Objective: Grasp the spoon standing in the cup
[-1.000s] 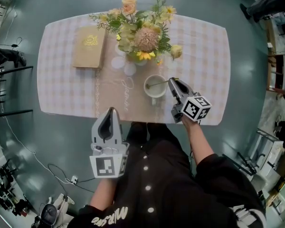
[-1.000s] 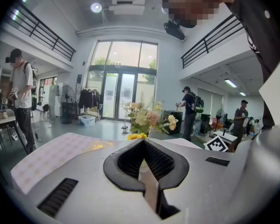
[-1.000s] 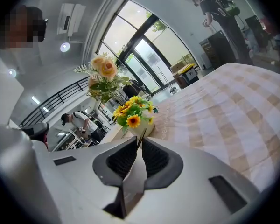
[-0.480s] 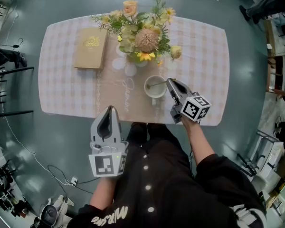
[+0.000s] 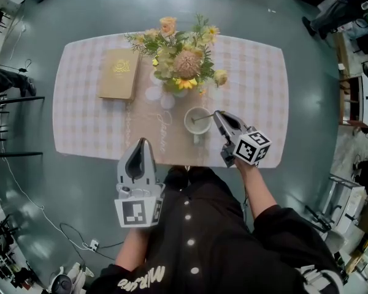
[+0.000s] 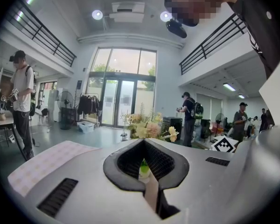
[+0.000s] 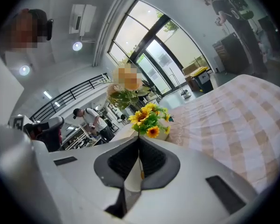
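now the right hand-held gripper (image 5: 215,113) is clamped shut on the slim handle of the spoon (image 5: 202,117), which leans in the white cup (image 5: 187,126) on the checked surface (image 5: 86,121), while the left hand-held gripper (image 5: 141,141) is closed and empty.

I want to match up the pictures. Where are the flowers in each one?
Head view: the flowers are in the upper middle of the picture.
Left gripper view: the flowers are near the centre, small and far off.
Right gripper view: the flowers are near the centre, with yellow blooms in front.
Shared landmark: the checked tablecloth under them, seen at lower left in the left gripper view and at right in the right gripper view.
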The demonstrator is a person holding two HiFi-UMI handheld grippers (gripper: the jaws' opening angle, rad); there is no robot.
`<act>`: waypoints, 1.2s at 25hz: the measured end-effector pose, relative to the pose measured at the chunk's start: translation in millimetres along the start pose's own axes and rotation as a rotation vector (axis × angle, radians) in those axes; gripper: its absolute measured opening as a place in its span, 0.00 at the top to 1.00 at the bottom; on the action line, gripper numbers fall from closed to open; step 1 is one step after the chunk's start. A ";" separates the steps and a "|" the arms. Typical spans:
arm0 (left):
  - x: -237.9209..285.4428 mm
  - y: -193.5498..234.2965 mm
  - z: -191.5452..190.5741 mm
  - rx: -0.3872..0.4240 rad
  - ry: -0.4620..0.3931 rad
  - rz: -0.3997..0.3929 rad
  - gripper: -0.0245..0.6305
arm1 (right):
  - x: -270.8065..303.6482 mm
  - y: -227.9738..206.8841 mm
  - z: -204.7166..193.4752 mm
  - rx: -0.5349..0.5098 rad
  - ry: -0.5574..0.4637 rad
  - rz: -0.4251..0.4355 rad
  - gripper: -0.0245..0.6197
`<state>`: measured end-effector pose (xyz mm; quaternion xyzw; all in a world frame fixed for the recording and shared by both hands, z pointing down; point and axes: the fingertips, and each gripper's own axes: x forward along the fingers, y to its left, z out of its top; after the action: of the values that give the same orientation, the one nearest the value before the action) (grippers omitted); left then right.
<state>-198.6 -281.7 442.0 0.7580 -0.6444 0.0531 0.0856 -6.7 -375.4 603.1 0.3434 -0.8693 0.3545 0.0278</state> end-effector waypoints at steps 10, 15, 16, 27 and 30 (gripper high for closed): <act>1.2 -5.9 24.3 0.007 -0.070 -0.032 0.94 | -33.3 37.4 46.6 -0.109 -0.090 0.003 0.95; 2.0 -2.3 32.6 0.012 -0.090 -0.037 0.93 | -49.3 56.0 75.1 -0.183 -0.148 -0.027 0.95; 2.4 -1.2 35.5 0.016 -0.099 -0.038 0.94 | -52.4 59.1 80.7 -0.192 -0.159 -0.032 0.95; 12.9 19.2 59.2 0.035 -0.152 -0.017 0.93 | -90.3 87.3 131.8 -0.320 -0.285 -0.132 0.95; 16.2 24.3 67.6 0.042 -0.172 -0.011 0.94 | -99.5 96.0 141.5 -0.374 -0.313 -0.163 0.95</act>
<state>-221.9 -314.6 380.4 0.7650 -0.6438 0.0011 0.0143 37.6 -358.7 411.0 0.4521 -0.8828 0.1265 -0.0155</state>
